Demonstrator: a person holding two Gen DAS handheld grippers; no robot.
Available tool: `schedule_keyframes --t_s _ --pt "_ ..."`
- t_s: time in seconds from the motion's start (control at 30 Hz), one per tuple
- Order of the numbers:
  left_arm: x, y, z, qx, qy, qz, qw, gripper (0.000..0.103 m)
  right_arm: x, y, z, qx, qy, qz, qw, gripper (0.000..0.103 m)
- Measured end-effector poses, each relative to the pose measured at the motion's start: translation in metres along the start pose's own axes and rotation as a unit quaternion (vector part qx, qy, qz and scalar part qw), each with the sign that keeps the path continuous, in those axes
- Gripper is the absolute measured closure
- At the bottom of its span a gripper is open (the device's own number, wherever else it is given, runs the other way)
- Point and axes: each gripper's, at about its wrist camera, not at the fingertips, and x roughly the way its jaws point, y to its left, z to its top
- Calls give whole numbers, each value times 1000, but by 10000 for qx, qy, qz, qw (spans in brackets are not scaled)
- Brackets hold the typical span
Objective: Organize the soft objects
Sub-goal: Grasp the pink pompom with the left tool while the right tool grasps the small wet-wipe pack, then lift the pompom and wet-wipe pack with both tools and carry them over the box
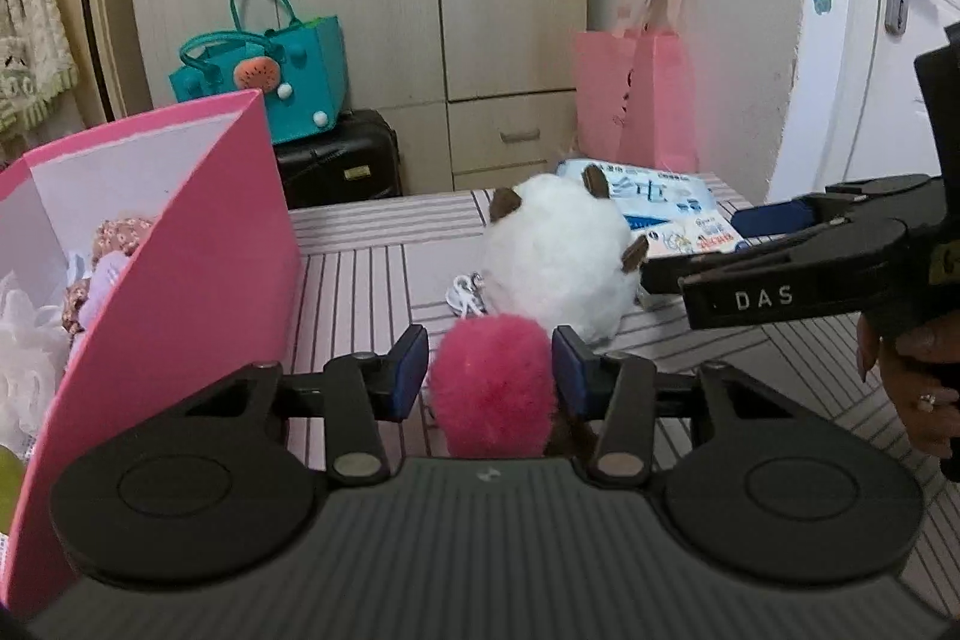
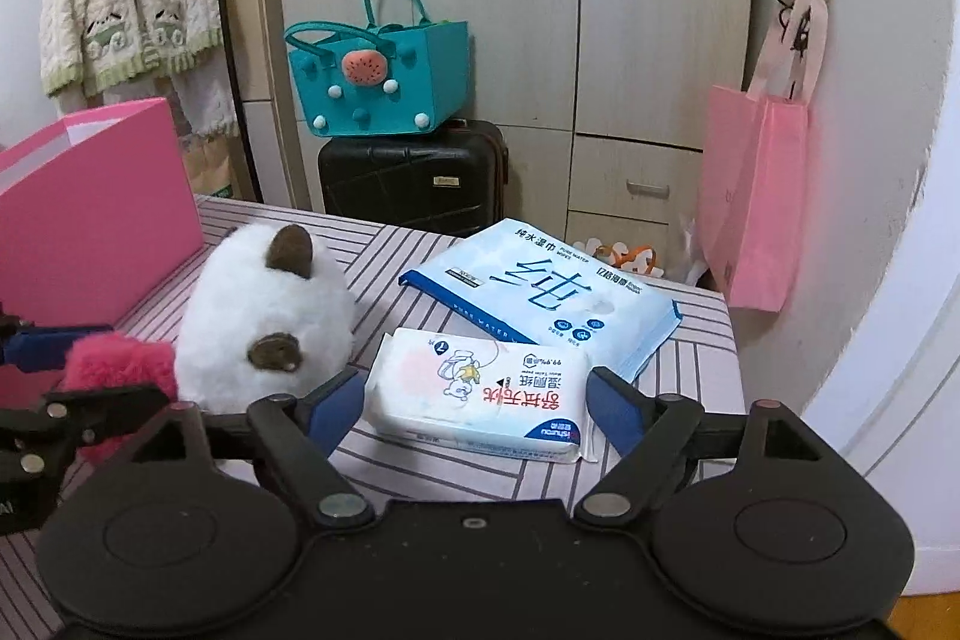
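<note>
Between the left gripper (image 1: 491, 370) pads sits a pink pompom (image 1: 492, 385), pads touching.

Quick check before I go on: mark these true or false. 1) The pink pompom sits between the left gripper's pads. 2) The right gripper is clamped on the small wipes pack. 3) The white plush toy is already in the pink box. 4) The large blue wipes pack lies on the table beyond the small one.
1) True: the pink pompom sits between the pads of the left gripper.
2) False: the right gripper is open, its pads either side of the small wipes pack.
3) False: the white plush toy lies on the table, outside the pink box.
4) True: the large blue wipes pack lies beyond it.
</note>
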Motion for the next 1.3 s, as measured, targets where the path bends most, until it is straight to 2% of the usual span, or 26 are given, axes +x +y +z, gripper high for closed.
schedule_keyframes --t_s 0.17,0.27,0.4,0.47,0.5,0.6,0.77,0.97,1.17,1.3 --pt "4 -2 -1 -19 134 -93 9999 58 12 -2 -1 85 115 -35 9999 10" --pt "10 -1 -3 -95 321 -122 9994 58 16 -7 -1 256 133 50 9996 9" --pt "11 1 -2 -233 287 -116 9992 58 17 -8 -1 263 141 109 9995 9" --pt "11 0 -3 -201 280 -152 9993 60 17 -7 -2 225 152 126 9996 9" --pt "11 -1 -3 -174 280 -189 9993 67 16 -7 -2 205 154 136 9996 11" --pt "9 -2 -2 -147 215 -221 9994 72 13 -6 -1 94 191 172 9996 18" --pt "-6 -2 -1 -177 -116 -125 9997 72 7 -5 -4 149 190 121 9996 20" --pt "-17 -1 2 -225 -169 -211 9994 72 -5 -6 -10 426 152 164 9988 20" --pt "-31 0 1 -343 -100 -450 9983 72 -24 -13 -18 883 249 252 9955 20" --pt "-42 1 -1 -331 -52 -508 9981 72 -39 -7 -22 884 300 229 9954 20"
